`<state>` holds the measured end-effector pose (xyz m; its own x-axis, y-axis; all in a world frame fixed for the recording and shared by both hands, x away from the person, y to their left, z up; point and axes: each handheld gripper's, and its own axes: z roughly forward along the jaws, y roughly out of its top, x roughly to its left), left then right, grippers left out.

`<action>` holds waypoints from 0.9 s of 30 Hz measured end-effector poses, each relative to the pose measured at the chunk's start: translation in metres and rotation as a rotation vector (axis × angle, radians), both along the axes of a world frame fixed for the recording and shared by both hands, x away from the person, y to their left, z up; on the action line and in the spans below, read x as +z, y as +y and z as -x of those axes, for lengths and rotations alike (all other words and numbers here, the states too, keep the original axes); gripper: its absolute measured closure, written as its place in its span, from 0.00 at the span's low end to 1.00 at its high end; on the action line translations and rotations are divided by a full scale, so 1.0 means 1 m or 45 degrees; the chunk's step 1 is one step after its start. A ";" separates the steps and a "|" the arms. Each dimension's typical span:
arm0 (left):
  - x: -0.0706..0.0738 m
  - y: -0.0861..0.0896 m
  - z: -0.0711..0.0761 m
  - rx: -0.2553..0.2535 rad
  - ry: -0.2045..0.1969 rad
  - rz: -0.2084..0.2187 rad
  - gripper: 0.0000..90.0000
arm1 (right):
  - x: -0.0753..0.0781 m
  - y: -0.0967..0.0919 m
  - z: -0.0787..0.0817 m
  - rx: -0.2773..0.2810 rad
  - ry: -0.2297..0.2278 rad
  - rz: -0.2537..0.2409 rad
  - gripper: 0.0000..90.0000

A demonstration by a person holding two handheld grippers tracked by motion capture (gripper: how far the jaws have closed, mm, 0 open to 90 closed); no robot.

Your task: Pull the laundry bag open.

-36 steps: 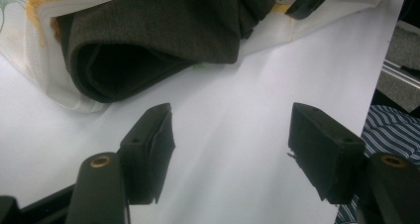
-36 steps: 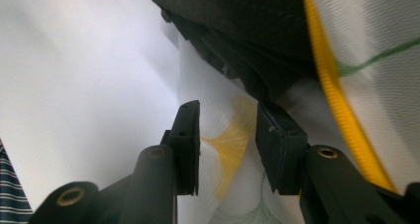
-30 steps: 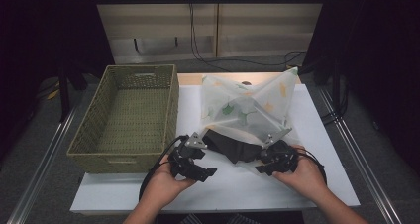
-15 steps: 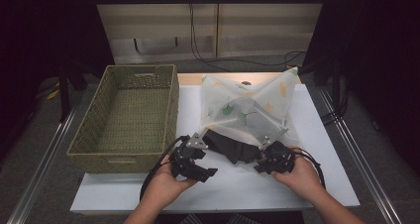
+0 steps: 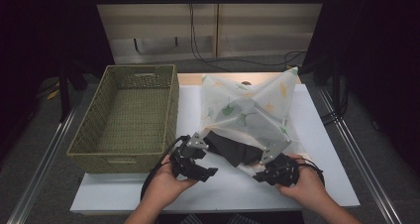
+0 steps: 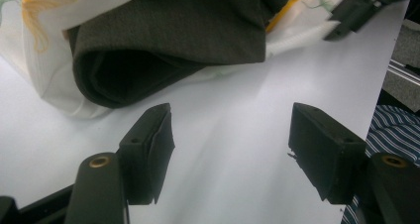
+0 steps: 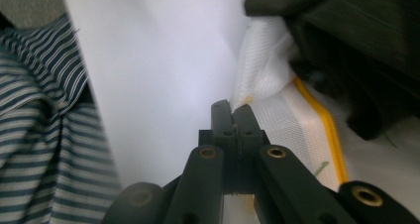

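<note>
Table: white top, carrying all the rest.
Basket: woven, olive green, on the left part of table, long side just beside bag.
Bag: white mesh with green and yellow leaf print, yellow band along the edge; standing in a peak at the middle of table, mouth turned to the near edge.
Cloth: dark grey, folded, lying in the mouth of bag, one rolled fold sticking out onto table toward left gripper.
Left gripper: held low over table, just left of cloth; jaws apart about half way, only bare white surface between, touching neither cloth nor bag. Seen in left gripper view with cloth lying past the fingertips and bag under it.
Right gripper: at the near right corner of bag; jaws just closed, pressed fully together on the white hem of bag. In right gripper view pads meeting on the edge of bag, beside the yellow band, cloth above.
Shirt: striped, blue and white, at the near side of table.
</note>
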<state>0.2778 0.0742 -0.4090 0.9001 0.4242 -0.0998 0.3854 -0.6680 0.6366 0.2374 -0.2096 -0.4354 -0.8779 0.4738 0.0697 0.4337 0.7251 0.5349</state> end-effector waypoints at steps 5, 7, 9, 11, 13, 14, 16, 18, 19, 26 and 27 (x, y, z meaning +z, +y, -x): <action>-0.001 -0.007 0.000 -0.007 0.000 -0.009 0.37 | 0.000 -0.001 0.013 0.062 -0.015 0.015 1.00; -0.002 -0.008 0.001 0.023 0.003 0.023 0.38 | -0.003 -0.001 0.017 0.077 0.008 0.011 1.00; -0.002 -0.006 -0.001 -0.001 -0.005 -0.002 0.38 | -0.006 -0.001 0.020 0.087 0.031 0.020 1.00; -0.003 -0.008 0.000 0.042 -0.015 0.020 0.38 | -0.008 -0.001 0.020 0.087 0.037 0.016 1.00; -0.002 -0.008 -0.002 0.030 -0.019 0.003 0.38 | -0.006 -0.003 0.018 0.090 0.035 -0.011 0.98; -0.002 -0.009 -0.001 0.056 -0.023 0.019 0.38 | -0.004 -0.004 0.018 0.079 0.037 -0.027 0.95; -0.002 -0.011 -0.003 0.090 -0.045 0.017 0.37 | 0.001 -0.006 0.017 0.068 0.035 -0.052 0.91; -0.001 -0.012 -0.005 0.141 -0.058 0.015 0.35 | 0.006 -0.009 0.017 0.055 0.027 -0.070 0.90; -0.002 -0.012 -0.008 0.151 -0.063 0.023 0.34 | 0.008 -0.010 0.017 0.045 0.027 -0.077 0.89; -0.009 -0.018 -0.019 0.192 -0.059 -0.019 0.31 | 0.033 -0.015 0.014 0.017 -0.048 -0.147 0.82; -0.010 -0.019 -0.021 0.193 -0.052 -0.017 0.30 | 0.037 -0.015 0.013 0.004 -0.071 -0.157 0.81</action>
